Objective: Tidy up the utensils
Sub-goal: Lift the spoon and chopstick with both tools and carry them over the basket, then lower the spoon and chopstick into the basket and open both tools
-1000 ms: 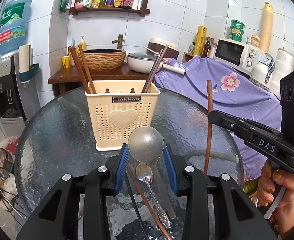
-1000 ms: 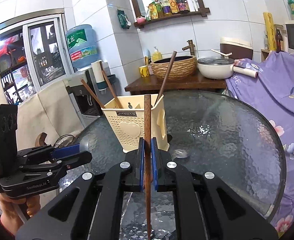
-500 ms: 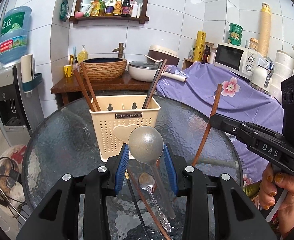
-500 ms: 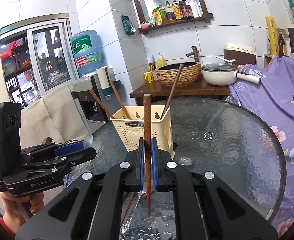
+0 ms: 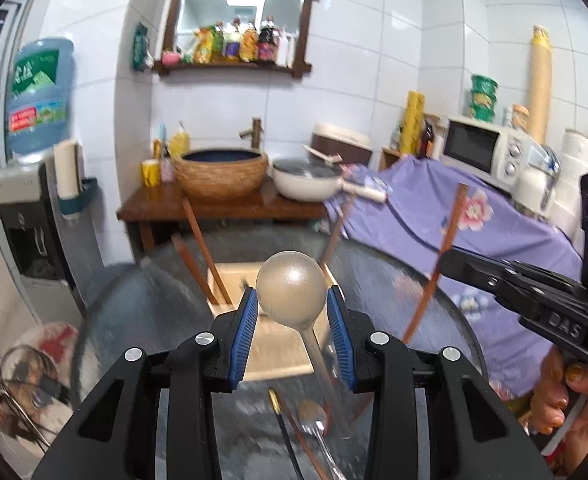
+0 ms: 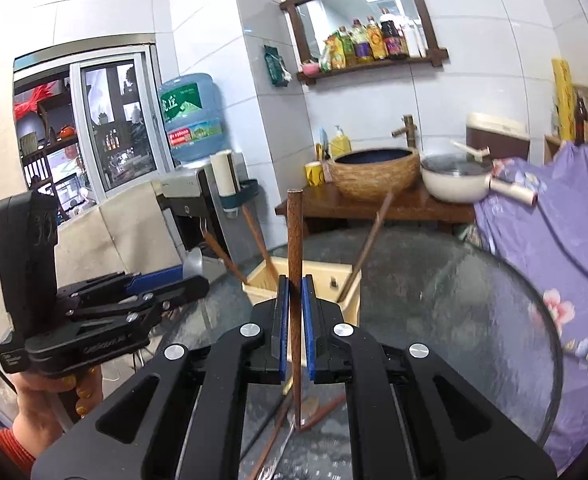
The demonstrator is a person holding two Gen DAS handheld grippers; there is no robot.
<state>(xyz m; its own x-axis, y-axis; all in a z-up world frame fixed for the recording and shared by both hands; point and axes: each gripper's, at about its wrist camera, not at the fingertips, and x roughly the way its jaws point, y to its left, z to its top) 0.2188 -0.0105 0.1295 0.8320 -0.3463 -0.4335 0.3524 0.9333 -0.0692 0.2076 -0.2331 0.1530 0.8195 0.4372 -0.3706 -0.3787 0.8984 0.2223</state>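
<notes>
Both tongs [image 5: 292,320] raised, chopstick [image 6: 295,264] upright

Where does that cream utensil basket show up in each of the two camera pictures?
Left wrist view: cream basket sits centre, mostly hidden behind the held ladle.
Right wrist view: centre, just behind the clamped chopstick.
Shared landmark: woven basin on the wooden stand.

My left gripper [image 5: 292,322] is showing blue ribbed pads on black jaws, pinching a dull silver ladle [image 5: 291,289]. My right gripper [image 6: 292,320], also black and blue, is clamping a dark brown chopstick [image 6: 295,264]. The holder [image 6: 317,280] is looking cream. The table [image 6: 473,320] is glinting grey, pebbled glass. A purple cloth [image 5: 493,232] is carrying pink flowers.
</notes>
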